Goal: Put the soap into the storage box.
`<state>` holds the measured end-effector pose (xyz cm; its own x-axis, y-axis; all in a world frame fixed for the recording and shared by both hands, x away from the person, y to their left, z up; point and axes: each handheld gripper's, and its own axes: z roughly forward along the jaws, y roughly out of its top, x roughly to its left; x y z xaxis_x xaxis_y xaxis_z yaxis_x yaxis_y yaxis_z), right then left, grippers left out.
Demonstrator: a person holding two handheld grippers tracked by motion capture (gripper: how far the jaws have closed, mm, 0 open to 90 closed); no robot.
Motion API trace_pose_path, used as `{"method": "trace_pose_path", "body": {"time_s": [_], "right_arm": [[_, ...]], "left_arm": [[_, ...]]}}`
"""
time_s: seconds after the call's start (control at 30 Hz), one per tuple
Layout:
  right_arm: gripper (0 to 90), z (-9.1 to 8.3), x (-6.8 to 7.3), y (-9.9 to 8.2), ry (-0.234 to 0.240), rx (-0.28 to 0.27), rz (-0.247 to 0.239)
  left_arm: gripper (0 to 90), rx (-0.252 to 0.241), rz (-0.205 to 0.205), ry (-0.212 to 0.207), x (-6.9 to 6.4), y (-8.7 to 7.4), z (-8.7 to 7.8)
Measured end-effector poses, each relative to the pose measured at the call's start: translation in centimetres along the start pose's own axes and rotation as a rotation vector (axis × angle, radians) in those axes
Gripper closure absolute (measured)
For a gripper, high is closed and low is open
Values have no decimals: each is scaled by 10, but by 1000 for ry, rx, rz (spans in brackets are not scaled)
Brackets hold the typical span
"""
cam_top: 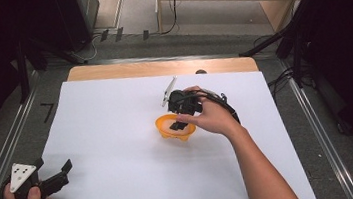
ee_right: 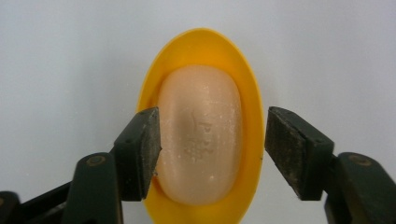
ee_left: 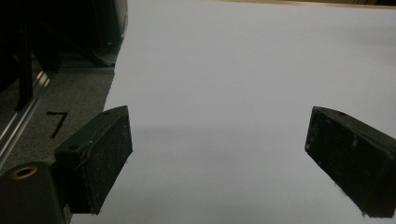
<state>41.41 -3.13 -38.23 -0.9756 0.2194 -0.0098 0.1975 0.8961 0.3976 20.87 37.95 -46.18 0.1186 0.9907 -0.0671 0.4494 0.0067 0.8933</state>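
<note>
A pale peach bar of soap [ee_right: 201, 135] lies in an oval yellow dish [ee_right: 205, 42] on the white sheet. My right gripper [ee_right: 212, 114] points down over it, open, with the soap between its jaws. The left pad sits at the soap's edge inside the dish, while the right pad stands apart outside the dish rim. From the high view the dish [cam_top: 161, 127] is near the table's middle, with my right gripper [cam_top: 179, 125] and hand over it. My left gripper [cam_top: 54, 167] rests at the near left corner, open and empty, its jaws [ee_left: 217, 135] wide over bare sheet.
The white sheet [cam_top: 118, 136] covers the table, with a wooden strip [cam_top: 161, 67] showing at the far edge. Metal floor rails [cam_top: 12, 133] run along both sides, and dark stands and cables sit beyond the table.
</note>
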Motion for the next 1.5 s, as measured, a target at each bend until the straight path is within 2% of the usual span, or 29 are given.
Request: {"method": "trace_pose_path", "body": {"time_s": [0.13,0.2,0.27,0.33,0.43,0.47,0.57,0.67,0.7,0.73,0.8,0.83,0.97,1.07,1.5], "right_arm": [[295,-3,2,-4,-17,8,-6],[269,-6,3,-8,-22,-5,-6],[212,-10,4,-15,-26,-23,21],[198,-12,4,-19,-32,-31,29],[159,-19,4,-29,-41,-55,66],[144,-22,3,-36,-35,-82,85],[138,-26,3,-44,-39,-110,107],[142,-33,1,-64,-33,-163,173],[142,-33,1,-64,-33,-163,173],[140,-35,1,-73,-22,-176,210],[138,-35,1,-77,-22,-182,215],[138,-35,4,-84,-48,-175,219],[136,-35,6,-100,-84,-204,270],[139,-35,8,-112,-75,-239,313],[131,-32,22,-149,-140,-269,371]], "left_arm": [[81,0,0,0,0,0,0],[81,1,2,1,0,0,0],[81,1,2,2,0,0,0],[81,1,2,3,0,0,0],[81,1,3,4,0,0,0],[81,3,3,5,0,0,0],[81,1,3,4,0,0,0],[81,3,5,6,0,0,0],[81,3,5,6,0,0,0],[81,4,6,6,-1,0,0],[81,5,6,5,-1,0,0],[81,5,6,5,-1,0,0],[81,6,8,6,-1,0,0],[81,6,8,7,-1,0,0],[81,3,6,6,-1,0,0]]}}
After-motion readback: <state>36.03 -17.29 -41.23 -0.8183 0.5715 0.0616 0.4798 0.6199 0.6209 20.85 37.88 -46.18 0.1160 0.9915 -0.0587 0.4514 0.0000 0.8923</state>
